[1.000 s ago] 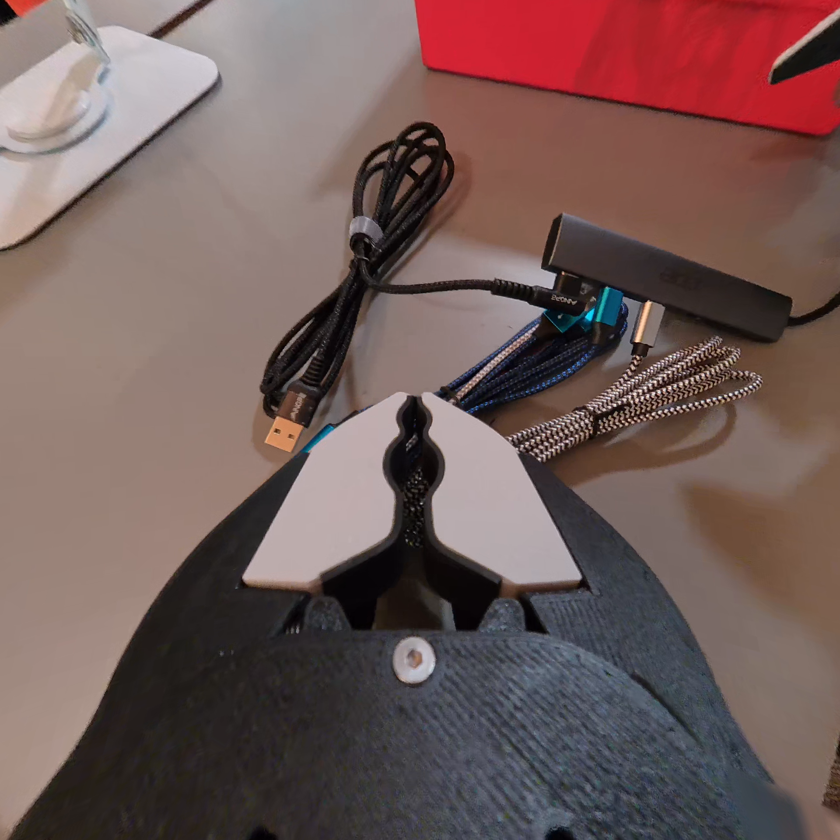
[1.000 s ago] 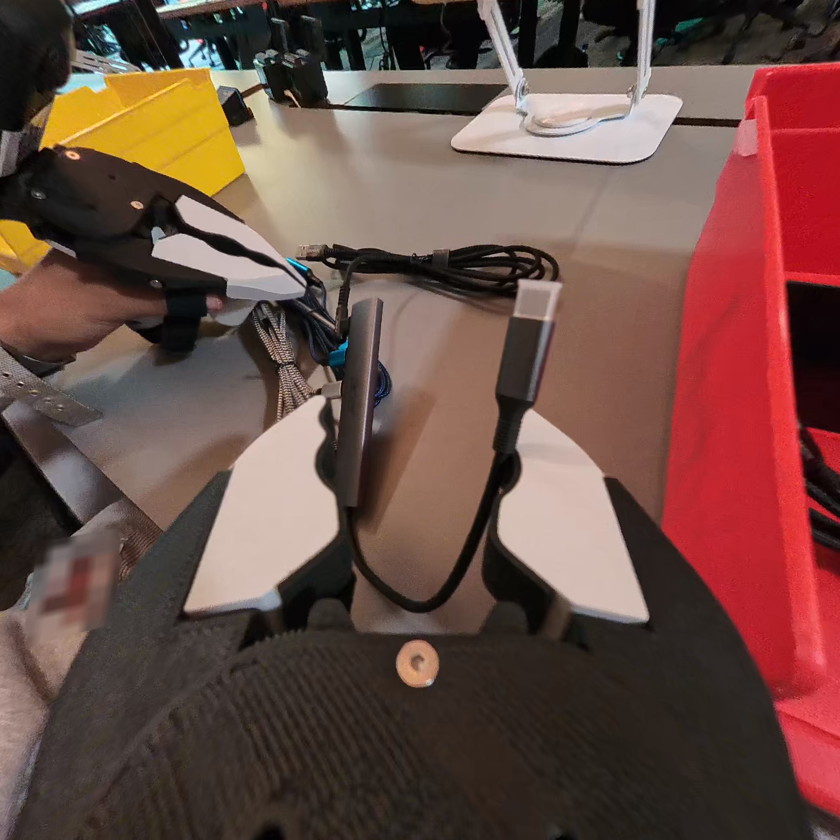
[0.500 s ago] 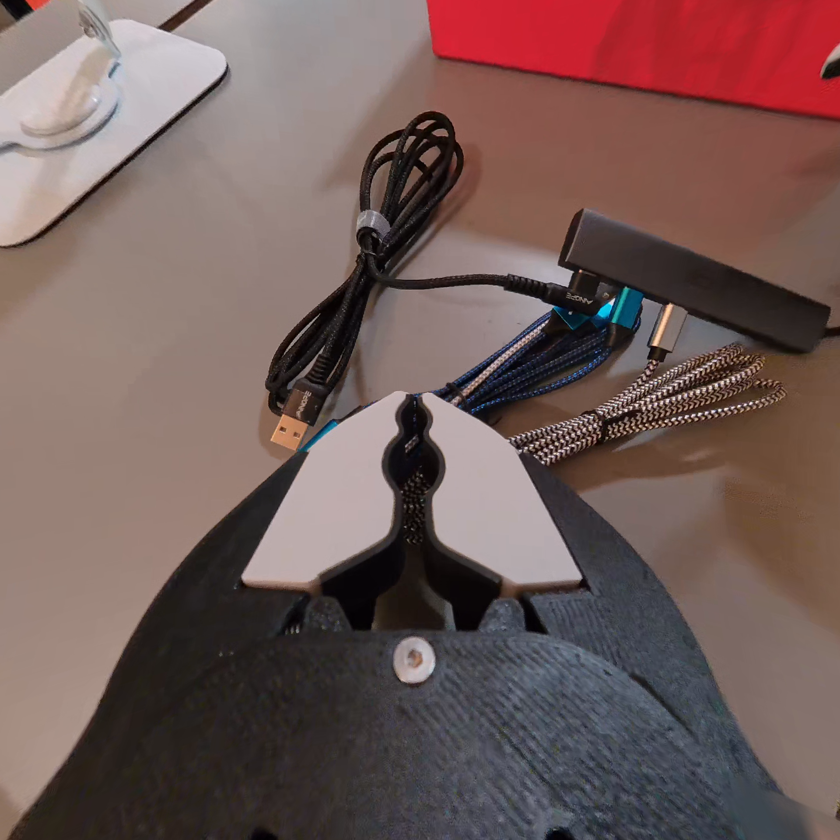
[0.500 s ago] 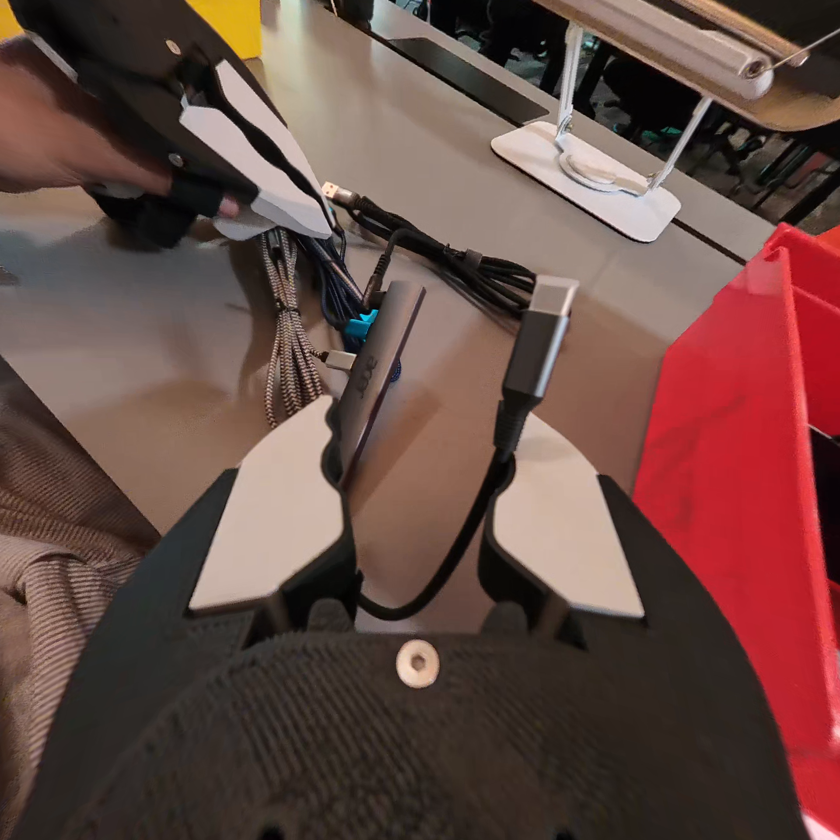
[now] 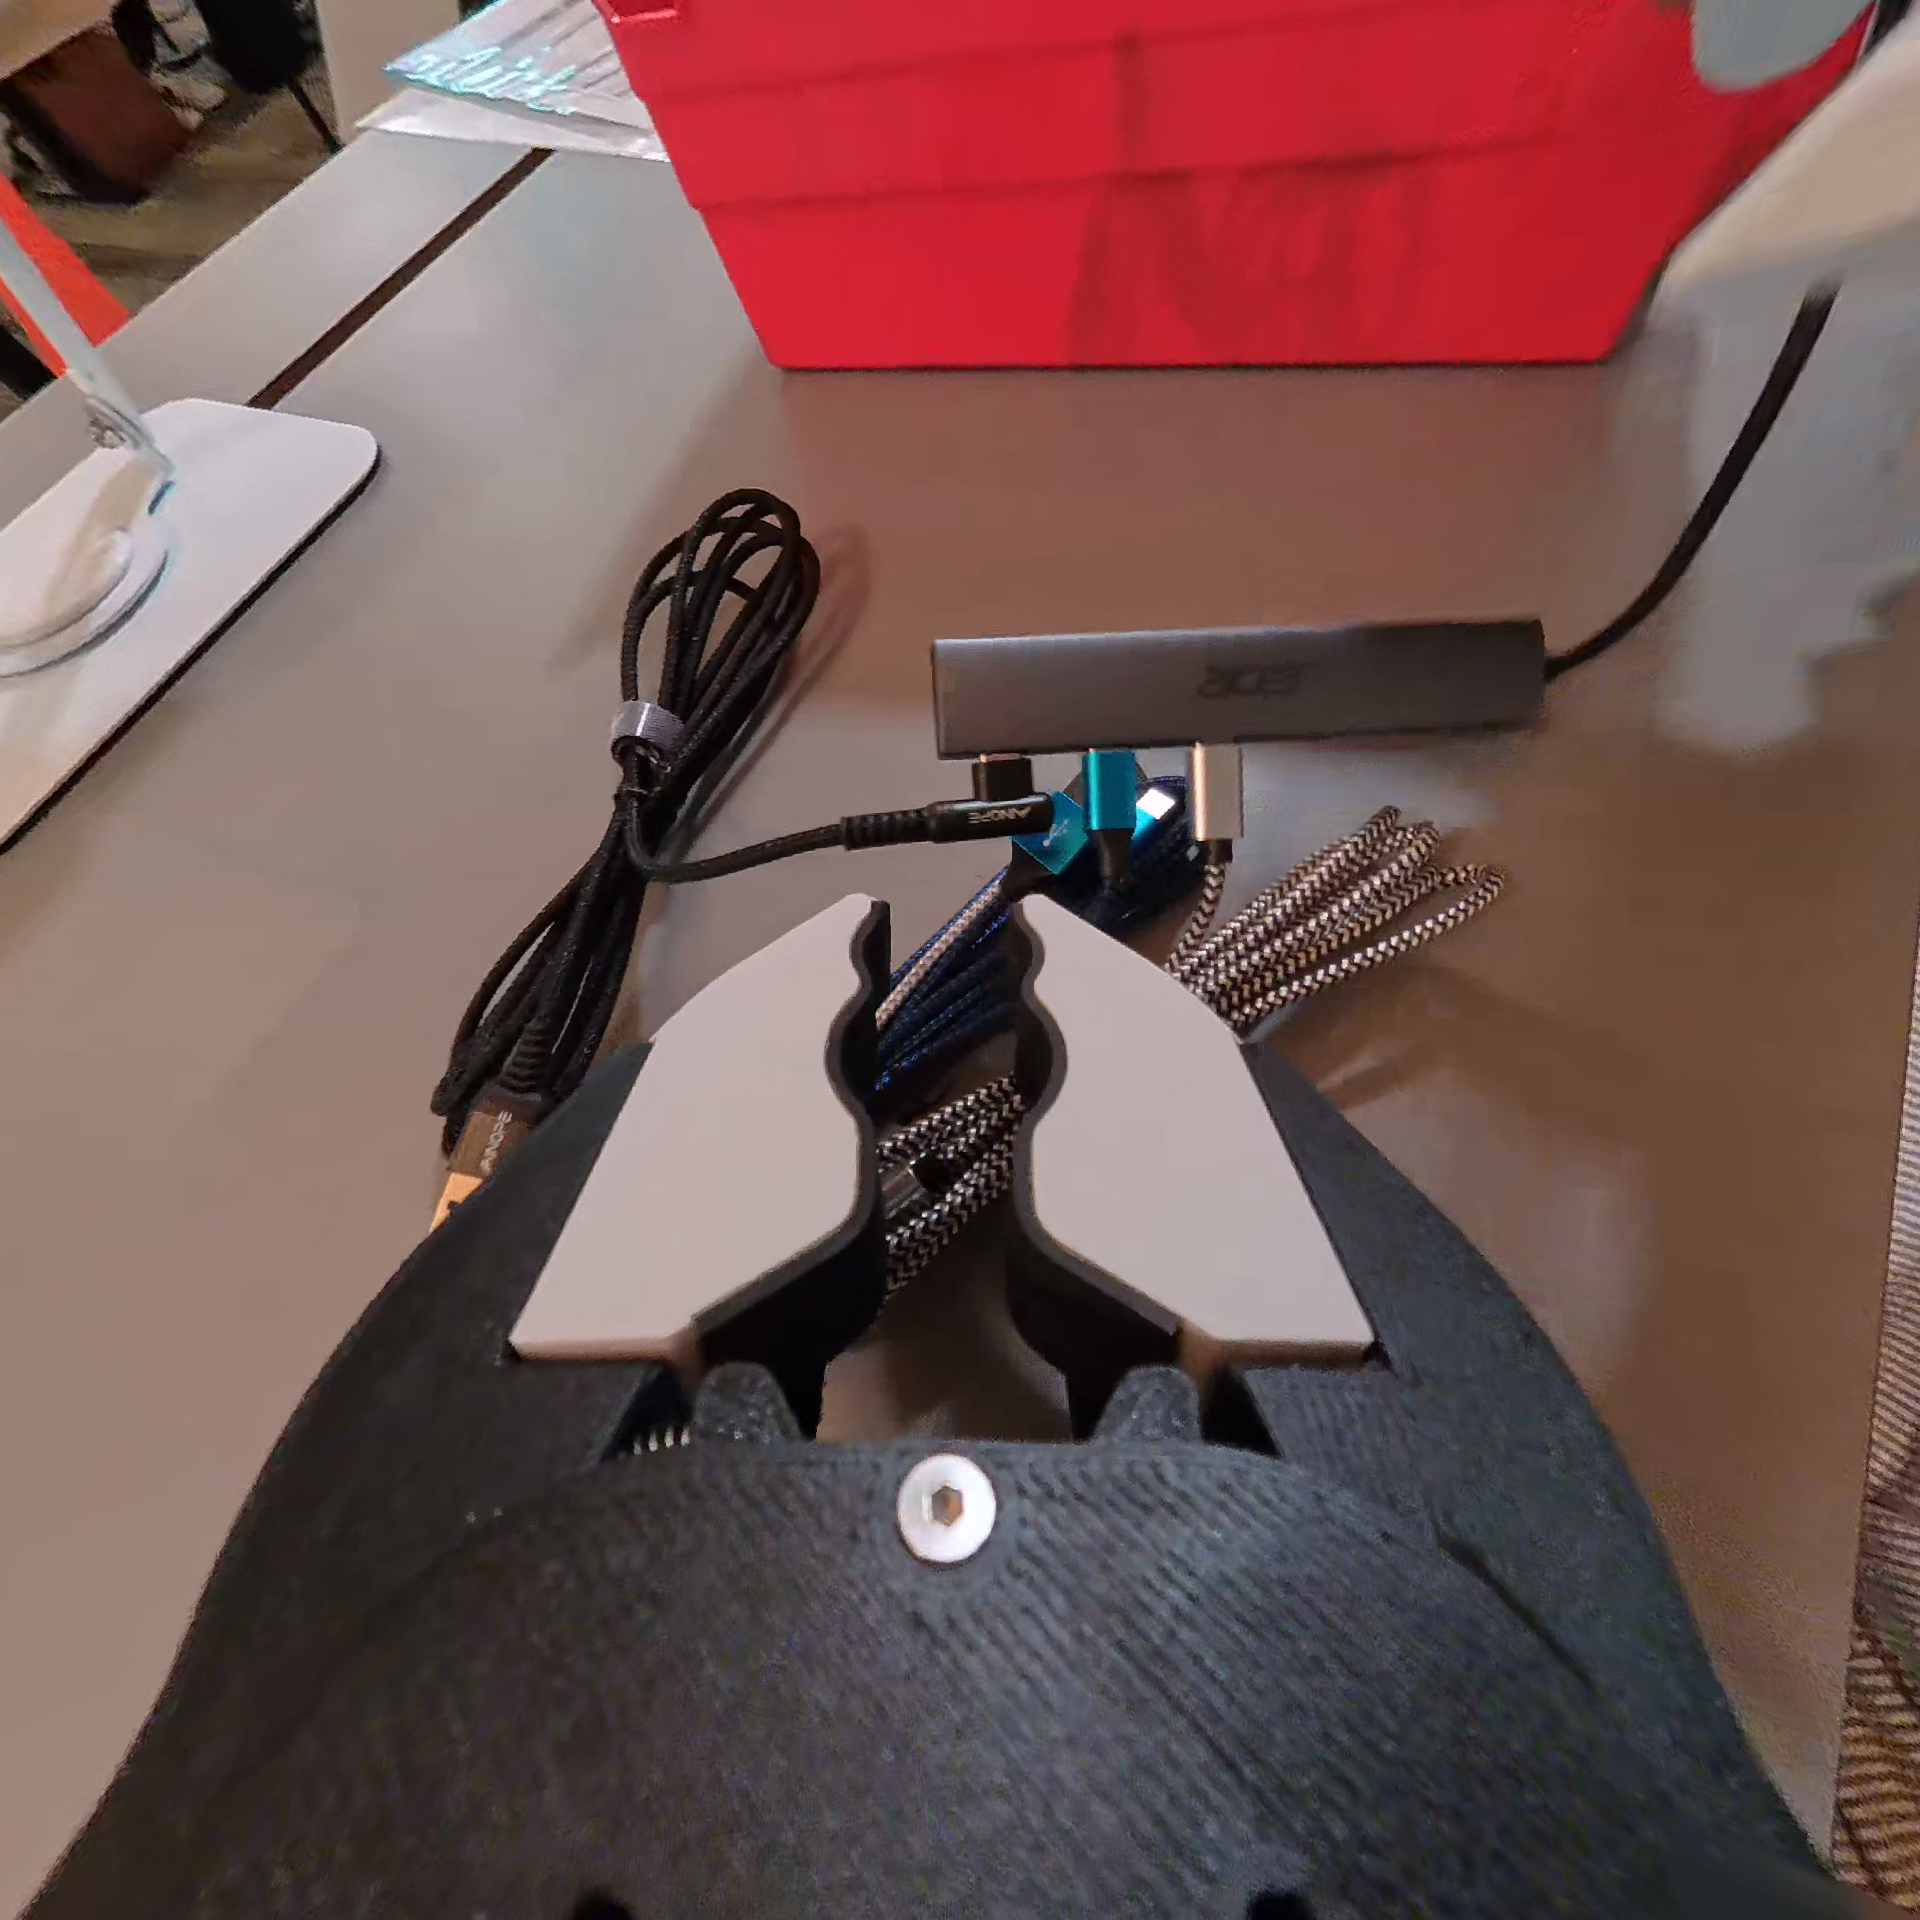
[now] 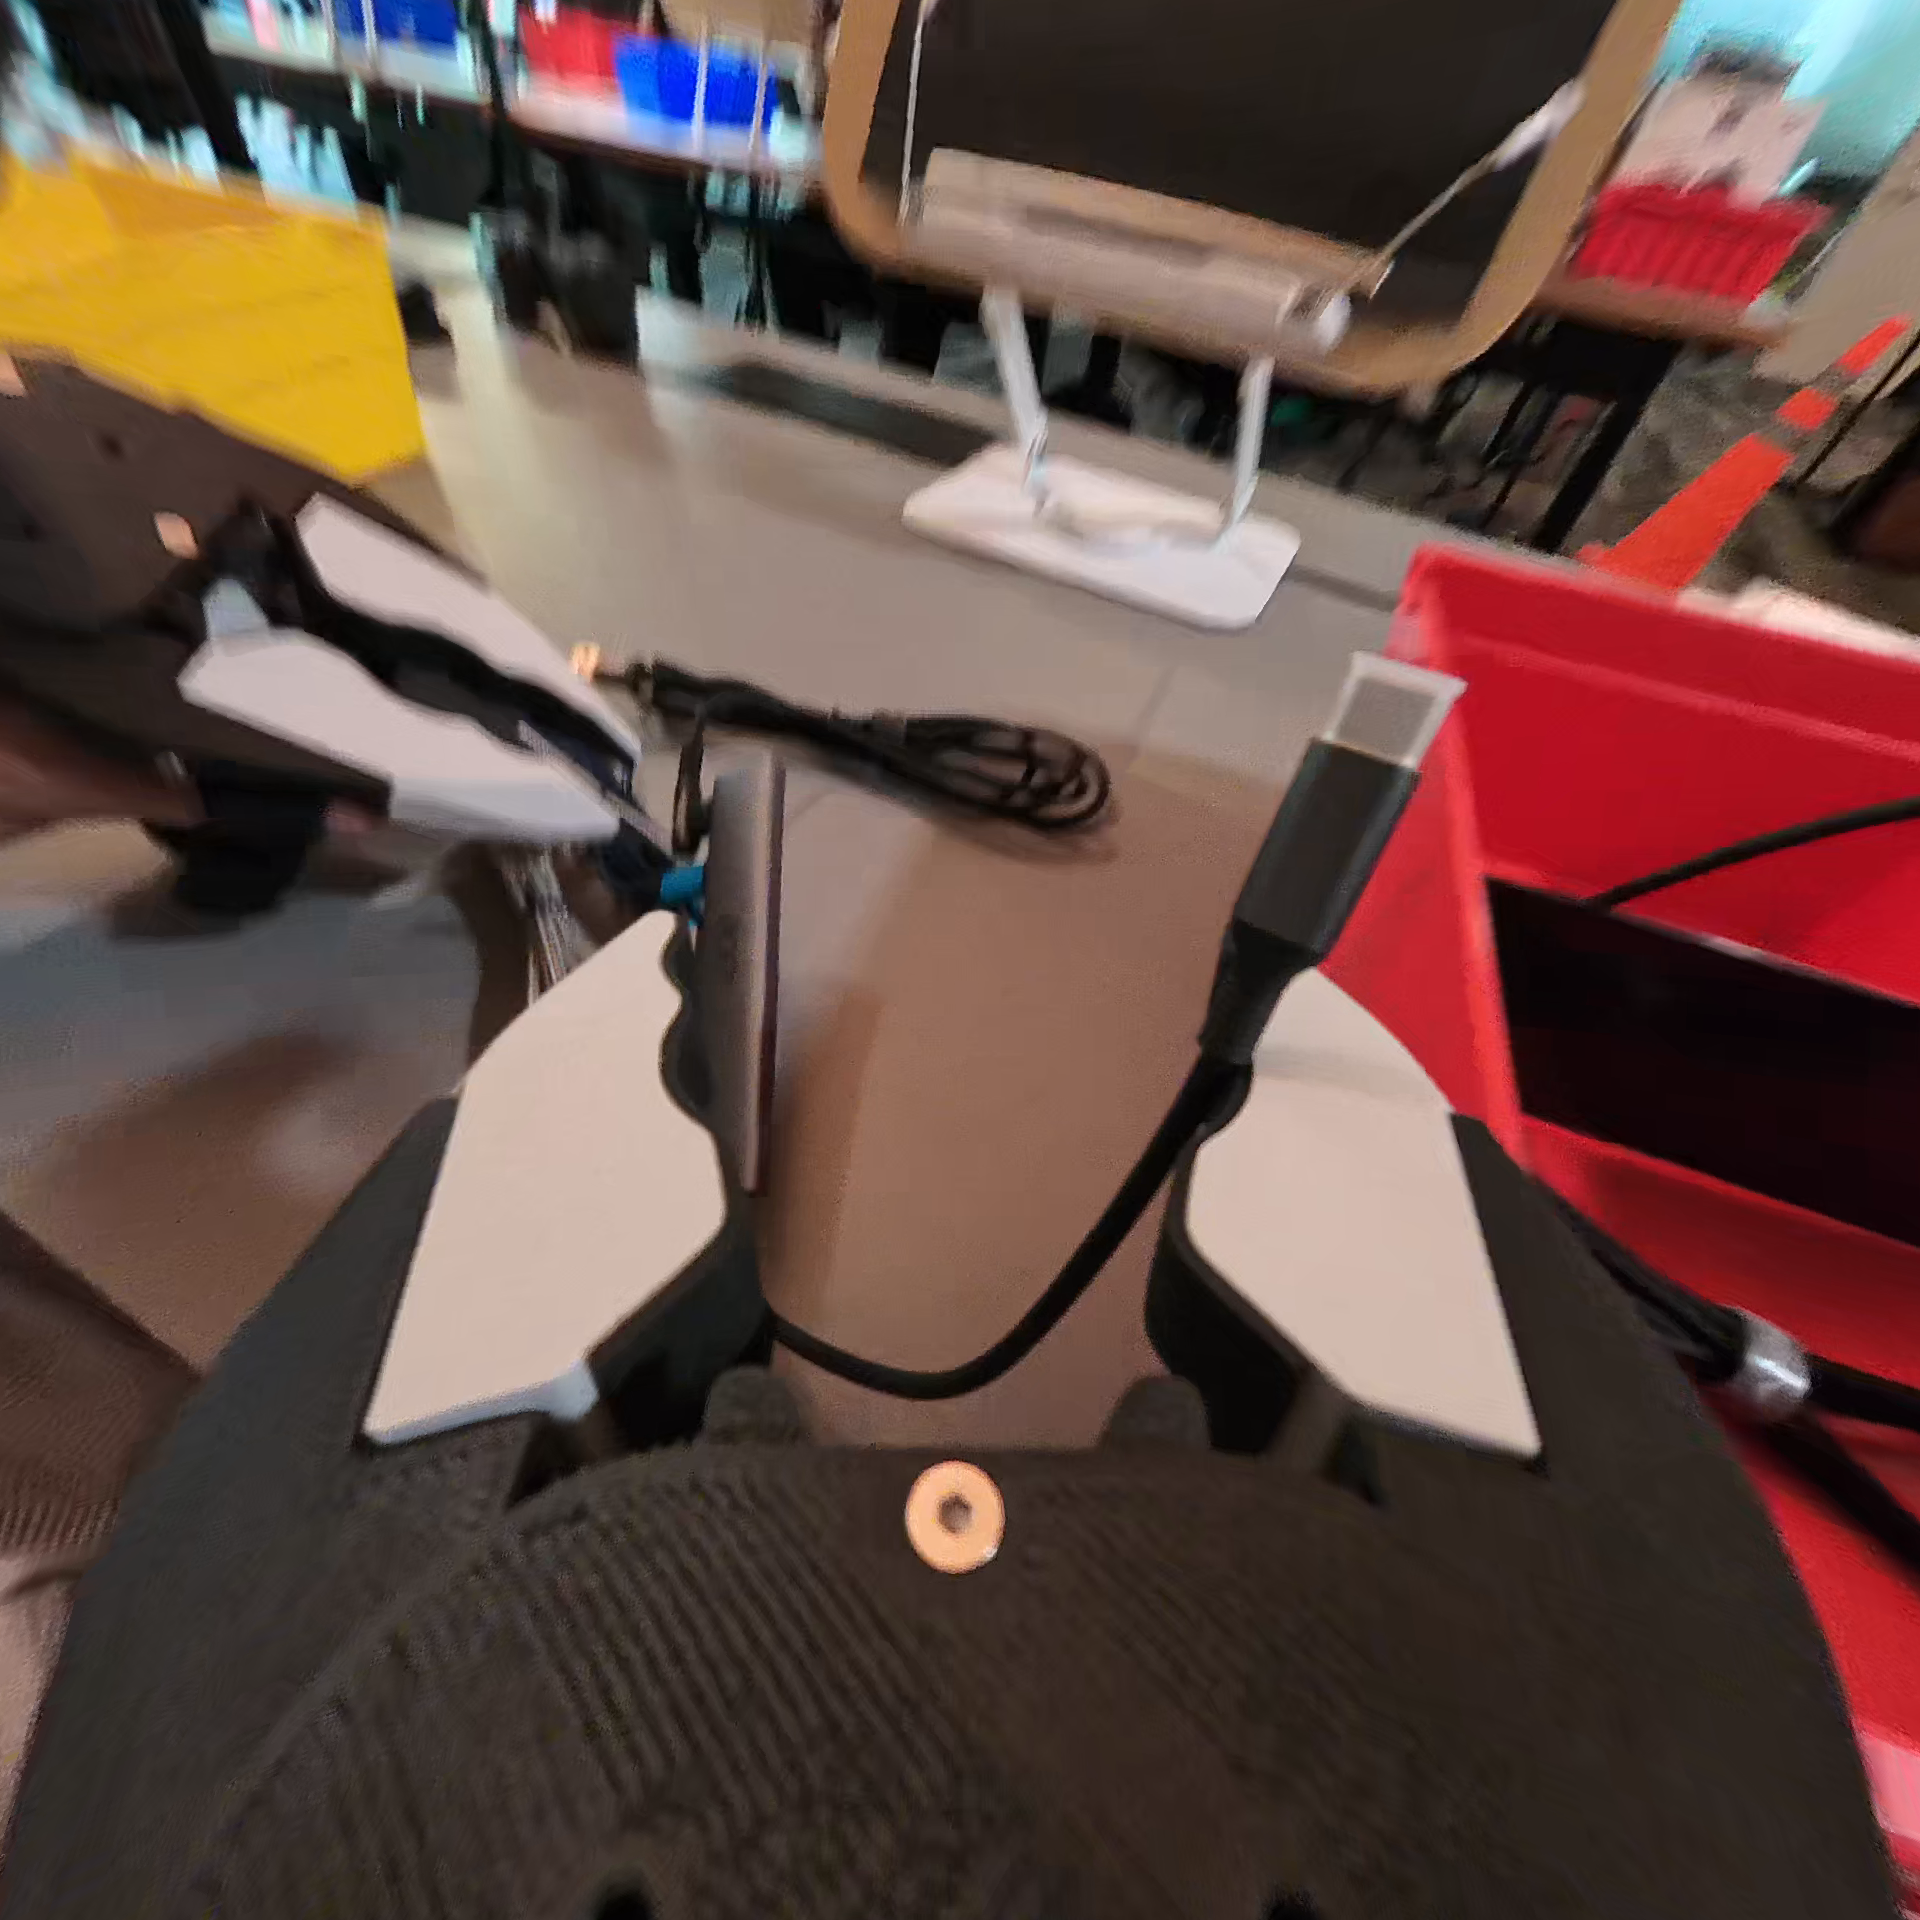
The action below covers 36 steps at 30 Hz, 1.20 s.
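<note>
Two grippers at a hub with three cables plugged in, on a grey desk

Left wrist view: the left gripper (image 5: 951, 914) is low over the desk (image 5: 312, 1039). Its fingers are a little apart, with the blue cable (image 5: 956, 997) and the striped cable (image 5: 1340, 894) between them, not pinched. The black cable (image 5: 717, 623) lies coiled just beside, toward the white stand base (image 5: 156, 582). The hub (image 5: 1236, 675) seems to hang level above the desk, in front of the red bin (image 5: 1143, 208) at the far edge.

Right wrist view (blurred): the right gripper (image 6: 977, 966) has its fingers wide apart. The hub's near end is against one finger and the neck of its own plug (image 6: 1320, 852) against the other, so it seems held between them. The yellow bin (image 6: 208, 312) is at the far left.
</note>
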Available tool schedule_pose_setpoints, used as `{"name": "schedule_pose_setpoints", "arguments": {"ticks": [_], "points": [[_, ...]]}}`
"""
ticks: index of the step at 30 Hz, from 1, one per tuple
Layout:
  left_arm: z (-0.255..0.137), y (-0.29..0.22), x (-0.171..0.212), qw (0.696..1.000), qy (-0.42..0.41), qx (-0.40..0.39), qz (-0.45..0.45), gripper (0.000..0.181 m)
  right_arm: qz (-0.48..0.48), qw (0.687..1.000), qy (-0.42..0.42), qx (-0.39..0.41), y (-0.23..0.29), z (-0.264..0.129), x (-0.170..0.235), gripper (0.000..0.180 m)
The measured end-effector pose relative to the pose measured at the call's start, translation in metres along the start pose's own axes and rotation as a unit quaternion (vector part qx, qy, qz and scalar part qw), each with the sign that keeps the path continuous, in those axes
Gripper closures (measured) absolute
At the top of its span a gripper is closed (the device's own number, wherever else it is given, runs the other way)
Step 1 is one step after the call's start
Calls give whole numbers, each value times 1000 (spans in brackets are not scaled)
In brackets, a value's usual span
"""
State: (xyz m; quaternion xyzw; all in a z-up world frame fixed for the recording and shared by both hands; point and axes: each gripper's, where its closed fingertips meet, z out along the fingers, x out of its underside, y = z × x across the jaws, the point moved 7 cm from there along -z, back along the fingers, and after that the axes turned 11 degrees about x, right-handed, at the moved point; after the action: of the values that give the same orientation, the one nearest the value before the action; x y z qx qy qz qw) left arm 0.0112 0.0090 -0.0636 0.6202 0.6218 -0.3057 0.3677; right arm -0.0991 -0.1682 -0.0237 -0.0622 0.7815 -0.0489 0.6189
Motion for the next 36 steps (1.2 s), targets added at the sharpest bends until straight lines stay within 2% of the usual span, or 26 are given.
{"name": "schedule_pose_setpoints", "arguments": {"ticks": [3,8,9,11,13,14,17,18,23,27,30,33,36], "points": [[1,-1,0,1000,4,2,1,159,28,996,-87,0,-6,-15,-17,95],[1,-1,1,1000,10,4,2,159,62,995,-84,-8,-11,-12,-14,91],[1,-1,1,1000,10,3,3,159,68,994,-83,-20,-10,-12,-14,91],[1,-1,1,1000,10,3,2,159,69,990,-88,-87,1,-14,-15,107],[1,-1,1,1000,10,3,2,159,65,984,-92,-134,14,-17,-17,106],[1,-1,1,1000,10,3,3,159,46,986,-94,-132,17,-17,-16,104],[1,-1,2,1000,14,2,4,159,-38,992,-108,-54,17,-18,-18,92],[1,-1,2,1000,14,2,3,159,-55,991,-115,-39,16,-19,-20,93],[2,-1,2,1000,15,2,4,159,-53,987,-147,25,5,-24,-27,83],[2,-1,2,1000,21,3,6,158,-33,970,-230,73,-19,-44,-45,89],[3,-1,3,1000,24,4,6,158,-48,960,-273,43,-14,-55,-50,97],[3,-3,3,999,26,19,9,158,-100,975,-196,-1,14,-37,-36,93],[0,-5,3,999,32,42,5,167,-120,990,-46,-57,38,-10,-4,92]]}}
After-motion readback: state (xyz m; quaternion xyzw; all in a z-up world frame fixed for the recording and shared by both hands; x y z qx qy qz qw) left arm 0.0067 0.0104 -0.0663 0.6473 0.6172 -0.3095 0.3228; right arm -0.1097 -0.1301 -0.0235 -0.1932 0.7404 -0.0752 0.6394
